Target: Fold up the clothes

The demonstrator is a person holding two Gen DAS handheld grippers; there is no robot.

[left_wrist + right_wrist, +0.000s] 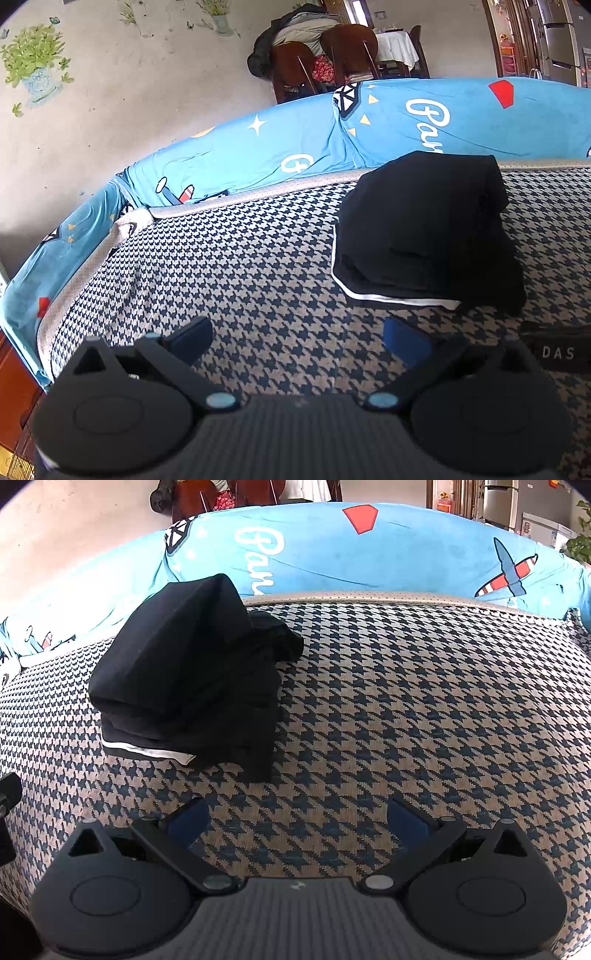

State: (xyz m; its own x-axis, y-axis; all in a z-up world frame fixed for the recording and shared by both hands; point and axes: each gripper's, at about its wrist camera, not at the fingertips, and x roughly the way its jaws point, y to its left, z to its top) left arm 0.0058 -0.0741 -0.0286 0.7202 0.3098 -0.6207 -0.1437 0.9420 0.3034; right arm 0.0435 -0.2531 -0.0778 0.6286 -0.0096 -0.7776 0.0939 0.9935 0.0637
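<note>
A black garment (428,229) with a white trim edge lies folded in a thick stack on the houndstooth sofa seat (221,266). In the left wrist view it sits ahead and to the right of my left gripper (299,341), which is open and holds nothing. In the right wrist view the same black garment (192,672) lies ahead and to the left of my right gripper (297,821), also open with only the seat cover (406,709) between its fingers. A loose corner of the cloth sticks out toward the right of the stack.
A blue printed cover (258,155) drapes the sofa back (369,554). Wooden chairs (325,62) piled with clothes stand behind the sofa. The other gripper's black body (557,350) shows at the right edge of the left wrist view. A fridge (557,40) stands far right.
</note>
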